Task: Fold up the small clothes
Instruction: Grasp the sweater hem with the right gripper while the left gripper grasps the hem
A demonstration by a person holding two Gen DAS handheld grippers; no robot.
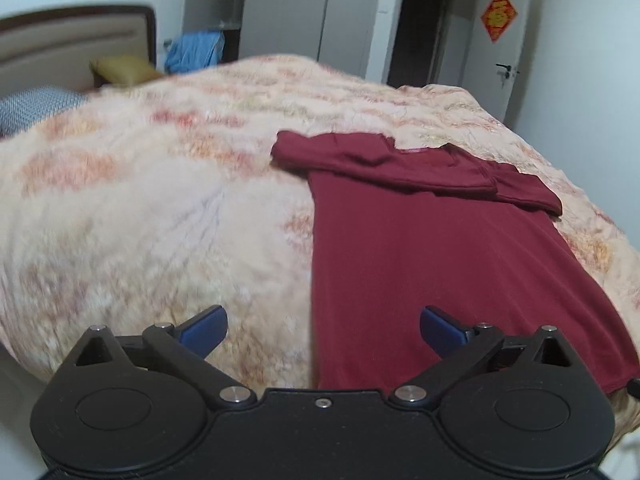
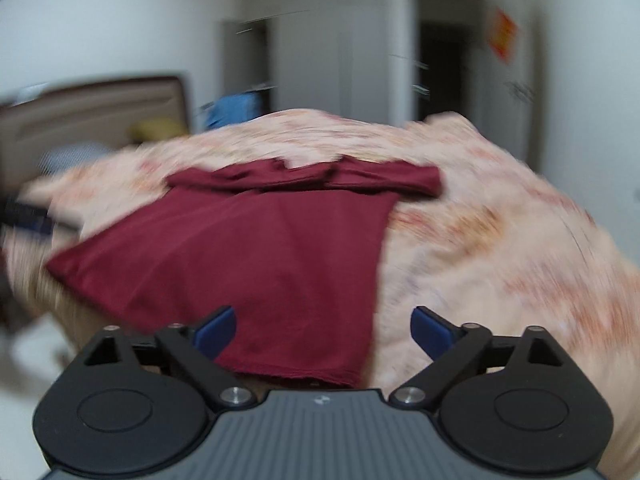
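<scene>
On the bed, center-right of my left wrist view: maroon shirt (image 1: 432,264) flat, both tongs spread and empty.

Shirt lies on the peach blanket (image 1: 160,200), hem toward me at lower frame, collar end toward upper frame. Sleeves (image 1: 400,164) look already tucked in across the chest, forming a band along the top edge, so I judge the 1st fold step done. Body isn't folded yet; lengthwise/bottom-up folds are left, approx halfway at best. My left gripper (image 1: 323,330) hangs w/ jaws wide, right pad over the shirt's left edge, nothing pinched. Right gripper (image 2: 323,330), in a blurry right wrist view, is also wide open above the shirt's (image 2: 248,256) lower right corner near the hem, not gripping. Next I'd prob pinch both hem corners.
</scene>
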